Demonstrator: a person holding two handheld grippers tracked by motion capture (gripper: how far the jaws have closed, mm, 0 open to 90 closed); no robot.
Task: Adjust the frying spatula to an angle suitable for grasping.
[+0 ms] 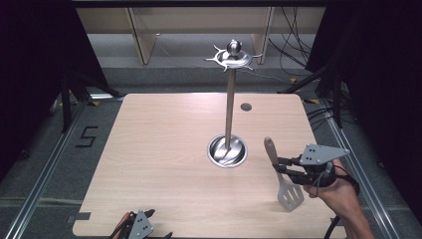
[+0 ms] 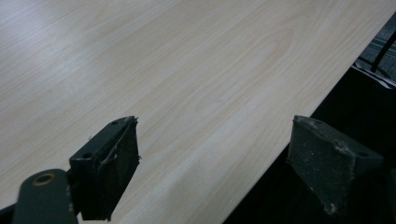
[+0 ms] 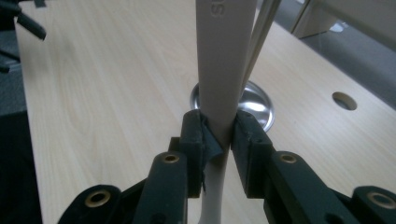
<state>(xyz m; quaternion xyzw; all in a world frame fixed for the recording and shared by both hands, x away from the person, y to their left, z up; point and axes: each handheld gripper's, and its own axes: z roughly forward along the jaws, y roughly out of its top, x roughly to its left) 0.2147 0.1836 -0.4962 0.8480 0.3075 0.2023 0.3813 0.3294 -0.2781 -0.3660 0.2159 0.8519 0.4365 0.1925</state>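
Pale wooden table (image 1: 164, 164) fills my working area, with grey floor and dark curtains around it. Toward its far middle stands a tall metal utensil stand (image 1: 229, 104), its round base (image 1: 227, 150) right of centre and hooks at the top. My right gripper (image 1: 284, 166), at the near right, is clamped on the spatula (image 1: 283, 179) at its pale handle (slotted blade hanging low, handle tilted up). My left gripper (image 1: 142, 226) waits at the near edge, jaws spread wide with nothing between them.
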